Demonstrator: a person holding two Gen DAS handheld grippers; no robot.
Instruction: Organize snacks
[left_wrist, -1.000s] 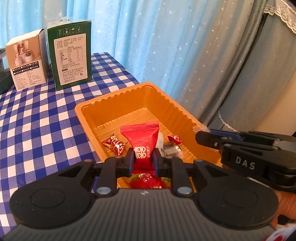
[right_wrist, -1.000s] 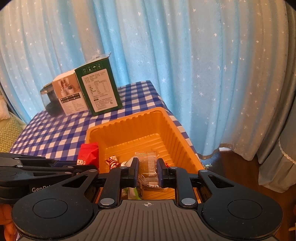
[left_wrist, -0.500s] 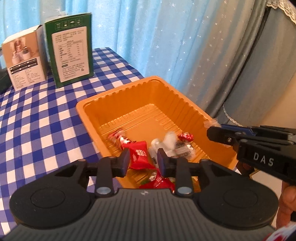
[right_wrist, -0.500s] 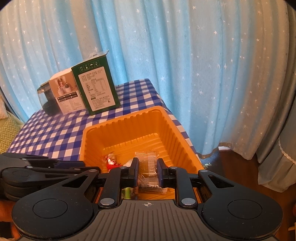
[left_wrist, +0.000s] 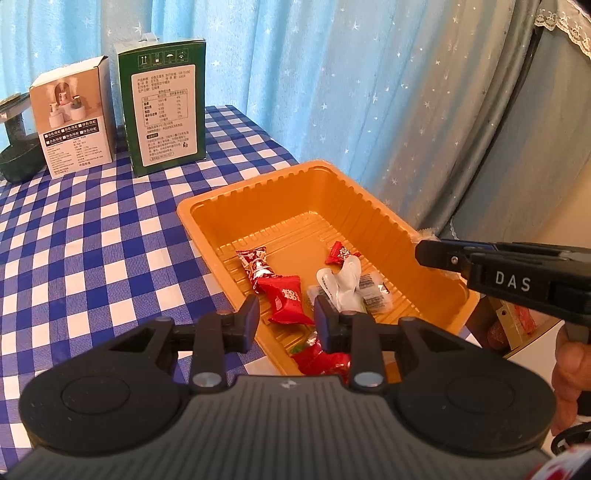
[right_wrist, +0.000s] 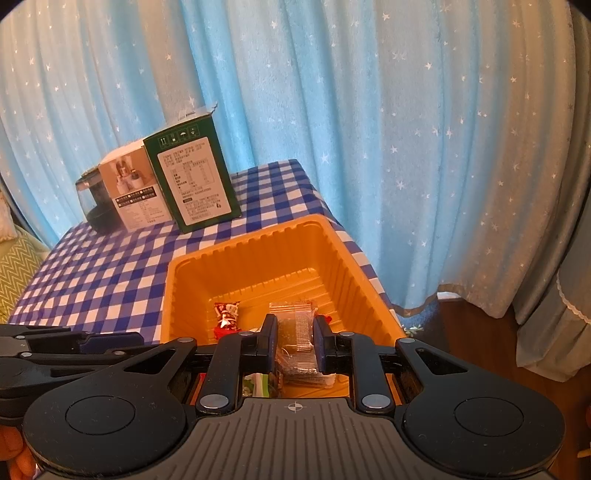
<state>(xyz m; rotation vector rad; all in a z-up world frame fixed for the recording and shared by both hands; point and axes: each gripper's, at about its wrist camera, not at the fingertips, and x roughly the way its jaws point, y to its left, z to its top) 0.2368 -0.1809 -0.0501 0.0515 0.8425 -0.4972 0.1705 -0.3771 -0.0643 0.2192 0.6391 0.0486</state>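
Snacks: several wrapped pieces lie on the floor of the orange tray (left_wrist: 380, 218); a red pillow pack (left_wrist: 286, 301) sits near the tray's near-left wall, a red-and-white patterned candy (left_wrist: 256, 266) touches its far end, a small red candy (left_wrist: 341, 253) lies further right, and a white wrapper (left_wrist: 345, 278) rests against a clear barcoded pack (left_wrist: 373, 291).
Held snack: a clear packet with a dark, speckled filling (right_wrist: 295, 343), above the tray's near end.
Right gripper (right_wrist: 295, 345): pressed onto the clear packet from both sides.
Left gripper (left_wrist: 284, 319): spread, nothing between its fingers, the red pillow pack below and just beyond them.
Tray: ribbed walls, set at the right edge of the surface, long side running away from the cameras.
Surface (left_wrist: 92, 236): covered by a blue-and-white checked cloth, bare between the tray and the boxes.
Far end of the surface: a green carton with a white label (left_wrist: 164, 110) stands upright, a white product box (left_wrist: 72, 118) just beside it, and a dark appliance (left_wrist: 14, 147) next to that.
Room: light blue star-print curtain (right_wrist: 369, 129) behind the surface, a grey curtain (left_wrist: 517, 122) to the right, brown floor (right_wrist: 476, 332) below the hem.
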